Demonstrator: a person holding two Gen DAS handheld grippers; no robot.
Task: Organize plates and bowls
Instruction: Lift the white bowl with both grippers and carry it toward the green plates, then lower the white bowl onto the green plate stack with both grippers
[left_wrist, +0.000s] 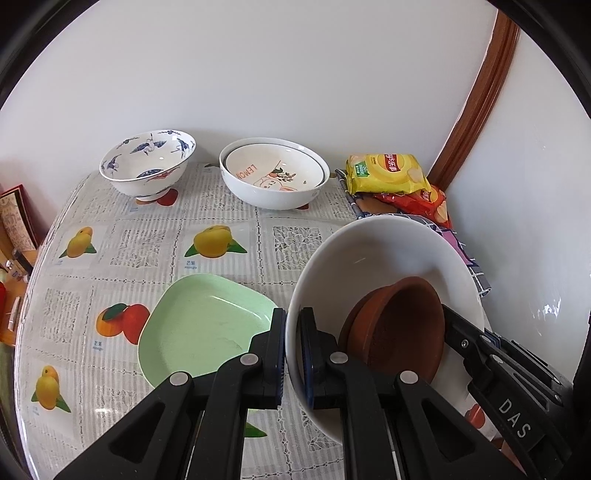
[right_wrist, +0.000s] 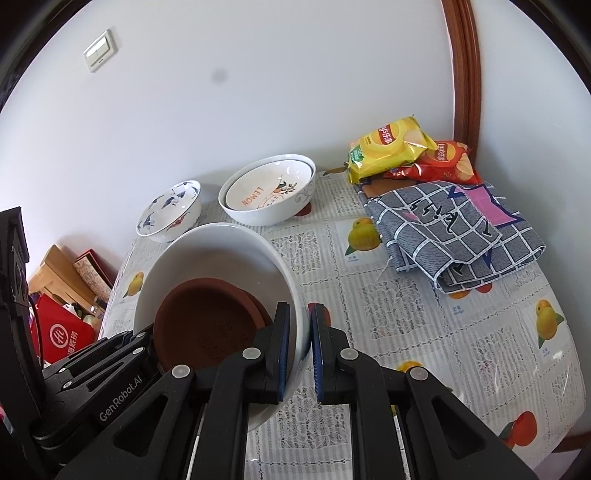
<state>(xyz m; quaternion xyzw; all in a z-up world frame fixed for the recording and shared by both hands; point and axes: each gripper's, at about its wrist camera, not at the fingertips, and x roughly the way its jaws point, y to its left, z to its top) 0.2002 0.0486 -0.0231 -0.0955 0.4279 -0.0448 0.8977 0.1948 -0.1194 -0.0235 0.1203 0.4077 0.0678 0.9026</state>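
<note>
Left wrist view looks along the left gripper (left_wrist: 291, 354), whose jaws are clamped tight on the near rim of a large white bowl (left_wrist: 369, 258), one finger outside the wall and one inside. Two nested brown bowls (left_wrist: 402, 325) lie tilted inside it, just right of the gripper's inner finger. Beyond them, the right gripper (left_wrist: 476, 332) grips the opposite rim. Immediately left of the left gripper, a pale green plate (left_wrist: 199, 325) lies flat on the fruit-patterned tablecloth (left_wrist: 147, 243). Farther ahead, near the wall, stand a blue-and-white crane bowl (left_wrist: 147, 162) and, to its right, a white bowl with a "LEMON" dish nested in it (left_wrist: 273, 177). Ahead and to the right lie a yellow chip bag (left_wrist: 384, 173) and a red one (left_wrist: 424, 203).

Right wrist view shows the right gripper's pads (right_wrist: 282, 354) pinched closed on the white bowl's rim, the bowl tipped, with the brown bowls just left of the fingers. A folded checked cloth (right_wrist: 454, 236) lies ahead to the right.
</note>
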